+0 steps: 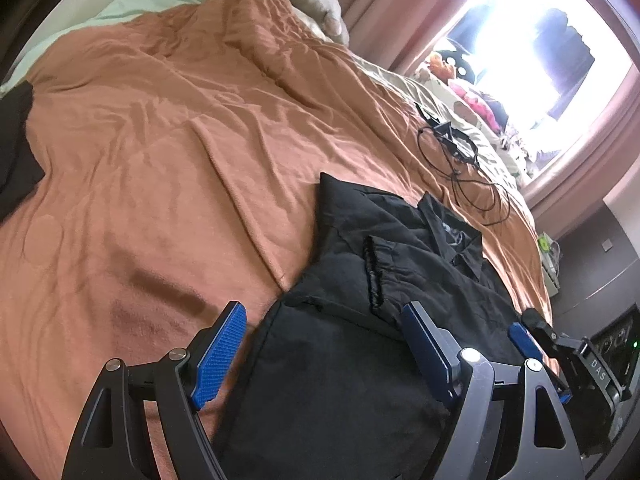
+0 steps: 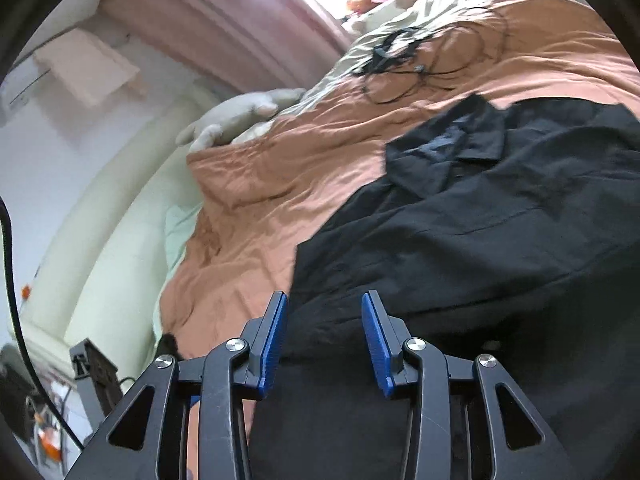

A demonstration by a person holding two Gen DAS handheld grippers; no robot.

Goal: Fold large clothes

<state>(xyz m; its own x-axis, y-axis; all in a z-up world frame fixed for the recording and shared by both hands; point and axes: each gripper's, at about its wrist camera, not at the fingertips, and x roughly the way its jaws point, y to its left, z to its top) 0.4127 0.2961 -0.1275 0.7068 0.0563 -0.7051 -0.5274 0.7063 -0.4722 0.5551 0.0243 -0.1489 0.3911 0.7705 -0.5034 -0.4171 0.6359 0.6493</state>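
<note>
Black shirt (image 1: 360, 320) half-folded on bed (image 1: 160, 160). Left gripper (image 1: 320, 344) fingers spread, right gripper (image 2: 324, 336) fingers spread, both empty over hem. Risk: pinching blanket with cloth; sleeve slipping, fold skewing.

Both fisheye cameras sit just behind their own blue pads and look forward along the 2 fingers, low and close over the bed. The left wrist view, tilted, faces across the blanket (image 1: 168, 152) toward the bright window (image 1: 540, 48), with the left gripper (image 1: 324, 344) at the bottom edge and the right gripper (image 1: 532, 344) at lower right. The right wrist view, from the right gripper (image 2: 324, 340), looks toward the curtain (image 2: 224, 12). The 2 views share the shirt (image 1: 360, 360) (image 2: 480, 240), cables (image 1: 460, 152) (image 2: 420, 64), and blanket (image 2: 300, 168).
</note>
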